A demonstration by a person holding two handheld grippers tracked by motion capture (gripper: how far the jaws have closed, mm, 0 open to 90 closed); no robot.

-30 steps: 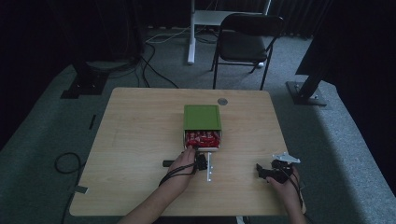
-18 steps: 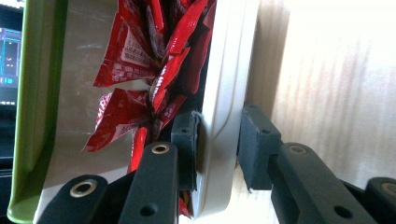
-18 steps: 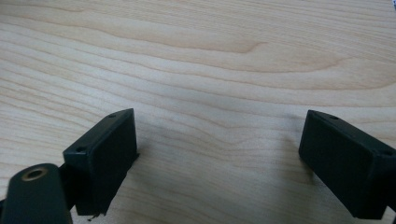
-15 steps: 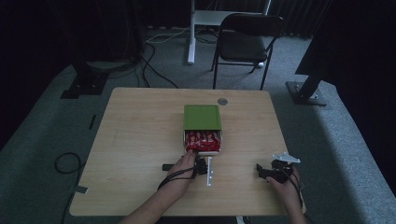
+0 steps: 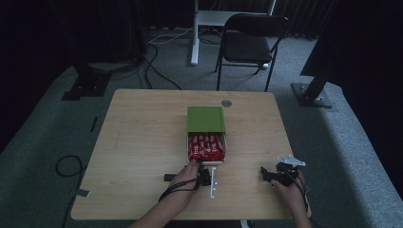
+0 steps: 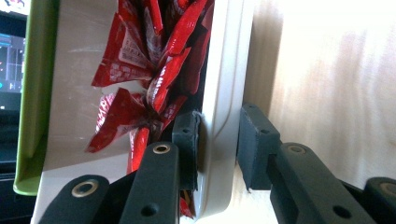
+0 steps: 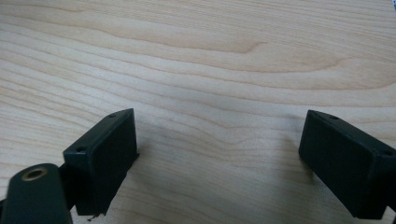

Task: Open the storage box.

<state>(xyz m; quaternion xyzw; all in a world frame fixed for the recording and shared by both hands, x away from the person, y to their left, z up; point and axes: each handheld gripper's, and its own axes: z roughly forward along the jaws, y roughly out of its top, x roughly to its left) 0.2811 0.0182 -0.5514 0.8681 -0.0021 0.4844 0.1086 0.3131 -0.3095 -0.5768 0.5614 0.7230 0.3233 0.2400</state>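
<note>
Green sleeve (image 5: 205, 118) lying mid-table, white inner tray (image 5: 206, 163) drawn out toward the near edge, packed with red foil sachets (image 5: 206, 147). In the left gripper view, tray's front wall (image 6: 219, 116) cream-coloured, rounded at the rim, sachets (image 6: 149, 79) crumpled against it.

Left gripper (image 5: 203, 175) at the tray's near wall, clenched on it: one pad inside among the sachets, the other outside against the wall (image 6: 212, 140). Right gripper (image 5: 270, 175) resting on the table near the right edge, well apart from the tray, jaws spread wide over bare wood (image 7: 217, 154), nothing between them.

Compared with a second ago: tray pulled further out of the sleeve, more red showing; left hand (image 5: 183, 183) shifted nearer the person. Right hand (image 5: 290, 183) as before.

Around: small grey disc (image 5: 226, 102) on the table beyond the sleeve; white strip (image 5: 214, 182) lying beside the left gripper. Black folding chair (image 5: 249, 42) and a white stand (image 5: 195, 33) behind the table (image 5: 138, 142), cables on the carpet. Nothing obstructing the tray's path.
</note>
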